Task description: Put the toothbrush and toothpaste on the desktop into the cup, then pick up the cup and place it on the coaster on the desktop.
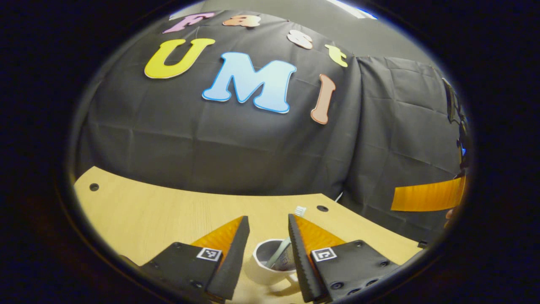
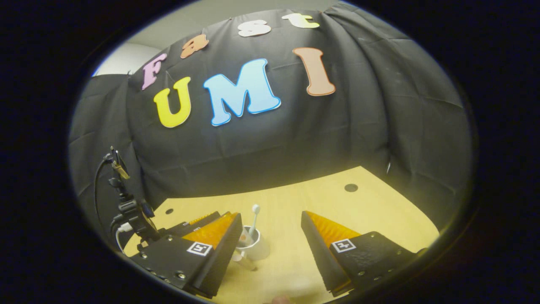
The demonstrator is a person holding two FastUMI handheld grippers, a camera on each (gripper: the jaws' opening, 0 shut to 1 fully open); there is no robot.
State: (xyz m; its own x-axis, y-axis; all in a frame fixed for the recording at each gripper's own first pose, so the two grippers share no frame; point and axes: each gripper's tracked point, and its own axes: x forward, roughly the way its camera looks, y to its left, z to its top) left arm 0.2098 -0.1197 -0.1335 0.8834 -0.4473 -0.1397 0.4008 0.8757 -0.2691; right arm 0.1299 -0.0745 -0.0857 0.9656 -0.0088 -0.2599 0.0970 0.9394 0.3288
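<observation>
Here the cup (image 1: 270,264) sits between the left hand-held gripper's (image 1: 268,236) spread, untouching fingers.

Both views low over the desktop (image 1: 147,211), facing the shared cup (image 1: 270,264)

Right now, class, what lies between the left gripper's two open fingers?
In the left gripper view, the white ceramic cup sits between them on the wooden desktop, with the toothbrush standing in it.

I see a light wooden desk (image 1: 143,211) with small round dark holes (image 1: 94,187) near its edges. Behind it hangs a creased black cloth wall (image 1: 190,139). Above the cloth, a pale grey wall (image 2: 202,17) shows.
</observation>
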